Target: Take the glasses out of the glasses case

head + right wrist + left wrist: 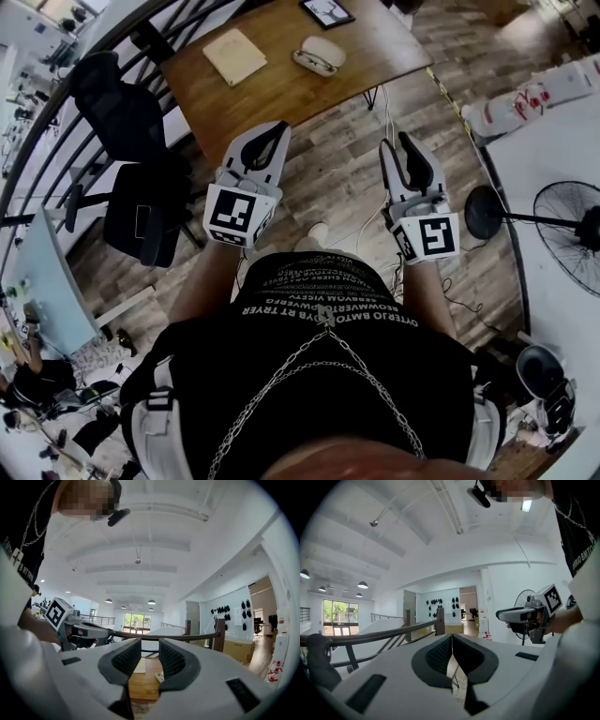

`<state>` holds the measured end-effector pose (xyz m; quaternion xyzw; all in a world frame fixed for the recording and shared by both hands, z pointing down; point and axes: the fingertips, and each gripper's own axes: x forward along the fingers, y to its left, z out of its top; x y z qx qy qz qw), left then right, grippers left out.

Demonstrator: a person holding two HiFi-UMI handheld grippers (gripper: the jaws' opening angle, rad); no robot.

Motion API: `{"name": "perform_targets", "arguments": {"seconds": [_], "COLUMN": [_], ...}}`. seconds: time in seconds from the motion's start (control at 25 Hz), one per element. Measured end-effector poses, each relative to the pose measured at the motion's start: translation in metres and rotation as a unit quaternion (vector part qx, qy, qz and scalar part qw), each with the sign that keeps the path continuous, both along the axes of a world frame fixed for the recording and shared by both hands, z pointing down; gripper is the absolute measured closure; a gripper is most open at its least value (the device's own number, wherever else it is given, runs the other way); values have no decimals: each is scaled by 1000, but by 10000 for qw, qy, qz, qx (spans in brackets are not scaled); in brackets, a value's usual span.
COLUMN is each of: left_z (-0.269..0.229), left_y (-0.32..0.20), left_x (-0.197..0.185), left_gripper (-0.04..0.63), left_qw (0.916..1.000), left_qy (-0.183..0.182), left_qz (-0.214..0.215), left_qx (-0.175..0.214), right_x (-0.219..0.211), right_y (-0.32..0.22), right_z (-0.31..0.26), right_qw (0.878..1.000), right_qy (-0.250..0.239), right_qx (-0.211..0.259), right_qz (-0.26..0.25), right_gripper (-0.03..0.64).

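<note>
A white glasses case [321, 53] lies open on the wooden table [281, 94] far ahead of me, with a dark shape in its lower half that looks like the glasses. Both grippers hang in the air over the floor, short of the table's near edge and well away from the case. My left gripper [278, 129] is shut, its tips meeting with nothing held [452, 639]. The jaws of my right gripper [395, 141] stand open and empty [150, 644]. Between them I see the table and a bit of the case [160, 677].
A beige pad [234, 56] lies left of the case, and a dark-framed tablet [326, 11] at the table's far edge. Black office chairs [131, 122] stand to the left by a curved railing. A standing fan [562, 220] and a white table [553, 141] are on the right.
</note>
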<state>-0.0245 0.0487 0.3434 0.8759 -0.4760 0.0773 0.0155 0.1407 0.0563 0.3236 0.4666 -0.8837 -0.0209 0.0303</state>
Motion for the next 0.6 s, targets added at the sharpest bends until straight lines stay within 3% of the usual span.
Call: {"name": "perform_targets", "arguments": {"seconds": [0.6], "left_z": [-1], "left_y": [-11], "left_x": [2], "left_gripper": [566], "left_qw": [9987], "left_qy": [-156], "left_qz": [-491], "left_qx": [21], "right_x": [5], "right_y": [-26], "right_z": [2], "right_qw": [9990], "right_qy": [-88], "right_qx": [-17], "right_qz": [-447], "right_gripper": [512]}}
